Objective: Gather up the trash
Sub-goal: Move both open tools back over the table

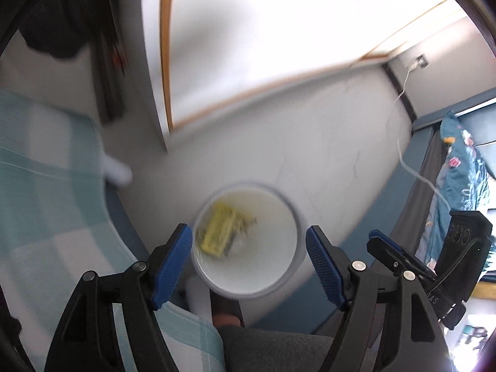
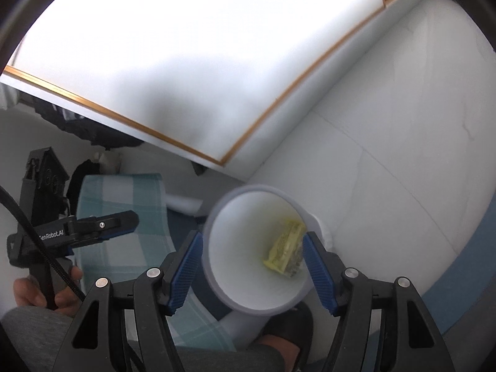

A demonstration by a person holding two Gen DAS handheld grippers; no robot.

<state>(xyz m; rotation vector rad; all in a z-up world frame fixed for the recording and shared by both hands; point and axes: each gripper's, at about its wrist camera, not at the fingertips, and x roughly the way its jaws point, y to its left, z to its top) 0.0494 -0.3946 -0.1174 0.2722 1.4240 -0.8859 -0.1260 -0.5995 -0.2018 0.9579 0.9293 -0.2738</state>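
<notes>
From my left wrist view, my left jaws (image 1: 248, 248) stood spread with nothing between the pads. The white bin (image 1: 245, 238) sat in the lower middle of the frame, its round mouth facing up at me, directly ahead of the jaws and below them, the pads clear of its rim on both sides. A yellow wrapper (image 1: 218, 232) lay on the bin's floor, left of centre, its long axis running from upper right to lower left; the blur hid its print. My right gripper (image 1: 400, 257) showed at the lower right edge, side-on, beside the bin rather than over it.

From my right wrist view, my right jaws (image 2: 252, 266) were spread too, empty, flanking the bin (image 2: 257, 248) in the lower middle, and I could not tell whether the pads grazed its rim. The wrapper (image 2: 283, 249) lay toward the right of the bin's floor, close behind my right pad in the picture. My left gripper (image 2: 102, 228) sat at the left edge, a hand (image 2: 43, 291) beneath it. I judged that piece collected, with both jaws about equally near the bin.
</notes>
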